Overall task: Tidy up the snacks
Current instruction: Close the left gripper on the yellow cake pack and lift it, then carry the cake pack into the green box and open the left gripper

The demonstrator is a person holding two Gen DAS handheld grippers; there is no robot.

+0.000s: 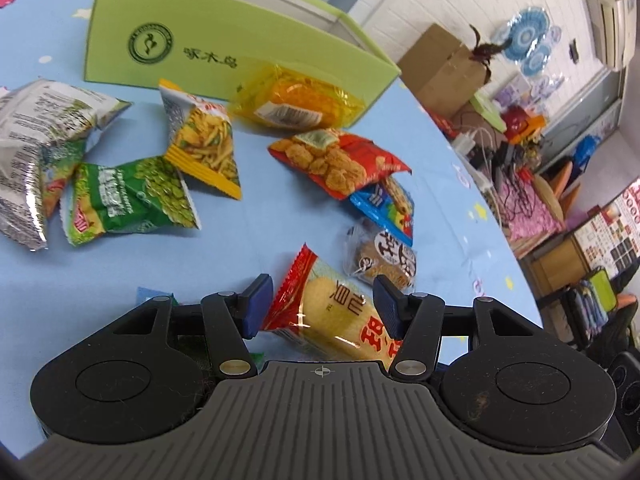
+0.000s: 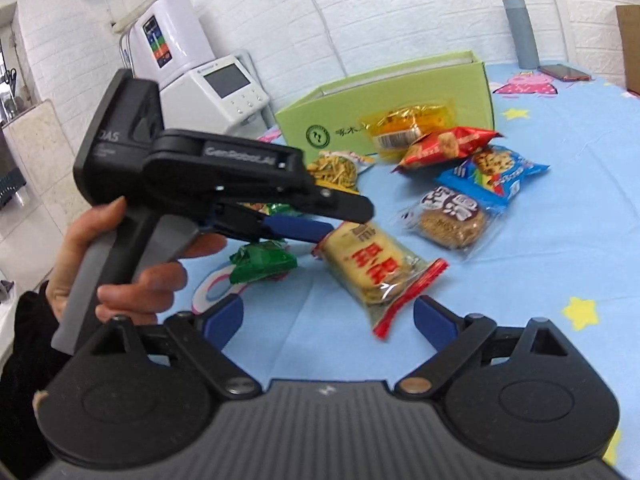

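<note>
A rice cracker pack point(image 1: 336, 316) with red ends lies on the blue tablecloth, between the open fingers of my left gripper point(image 1: 322, 300); it also shows in the right wrist view point(image 2: 372, 268). There the left gripper point(image 2: 340, 216) reaches over the pack's far end. My right gripper point(image 2: 328, 320) is open and empty, just short of the pack's near end. The green box point(image 1: 240, 52) stands open at the back, also seen in the right wrist view point(image 2: 400, 96). Several snack packs lie before it.
Loose packs: yellow cake point(image 1: 296, 100), red crackers point(image 1: 340, 160), blue cookies point(image 1: 384, 208), clear-wrapped cake point(image 1: 384, 256), yellow sticks point(image 1: 204, 140), green peas point(image 1: 132, 200), silver bags point(image 1: 36, 136). The table edge point(image 1: 500, 208) runs at the right. A grey bottle point(image 2: 522, 32) and phone point(image 2: 564, 72) lie behind.
</note>
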